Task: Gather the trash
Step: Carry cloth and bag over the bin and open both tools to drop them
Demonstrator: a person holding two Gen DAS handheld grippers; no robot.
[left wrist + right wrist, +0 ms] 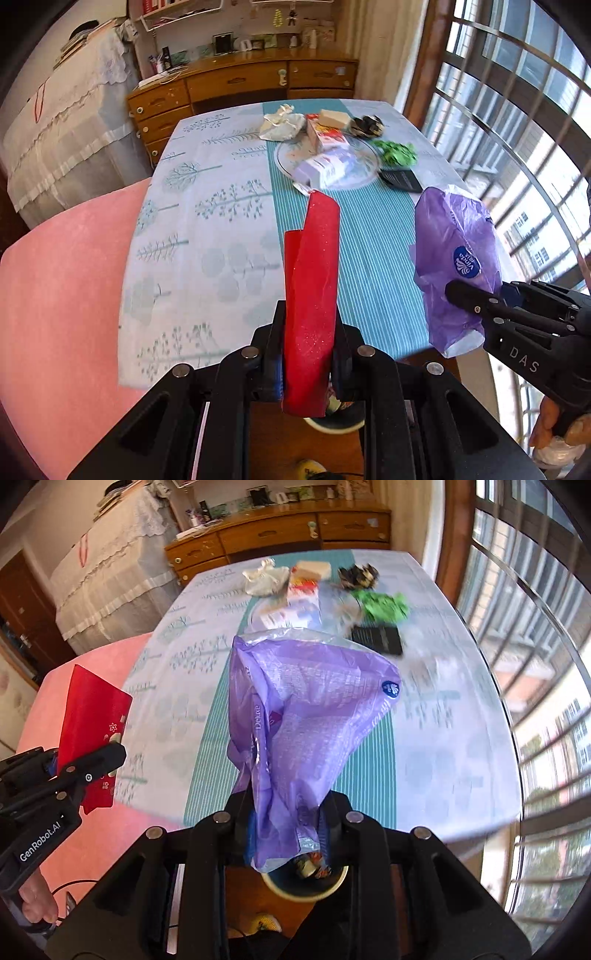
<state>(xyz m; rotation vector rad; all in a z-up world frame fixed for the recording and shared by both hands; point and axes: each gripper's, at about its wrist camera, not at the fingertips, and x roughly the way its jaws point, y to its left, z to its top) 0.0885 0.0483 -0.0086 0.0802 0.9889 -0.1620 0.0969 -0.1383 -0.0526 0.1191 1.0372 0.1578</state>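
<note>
You hold two pieces of trash clear of the table: a stiff red glittery folded card wrapper (312, 295) is pinched between the narrow jaws of your left gripper (308, 354), and a crumpled purple plastic tissue-pack wrapper (303, 738) is clamped in your right gripper (286, 834), whose jaws are likewise nearly closed on the film. Both pieces stand up from the fingers, near the table's front edge, and directly below them a round cream-rimmed bin (306, 886) already holds some scraps. This looks like the carry-and-drop step: both loads need to come squarely over the bin's mouth before you open the jaws, and the limp purple film may cling to a pad, so expect to give it room to fall. Farther out on the teal striped tablecloth (369, 240) more remains: a lilac tissue pack (325, 168), a green crumpled scrap (399, 151), a black card (400, 180), a white crumpled bag (280, 125) and small boxes.
</note>
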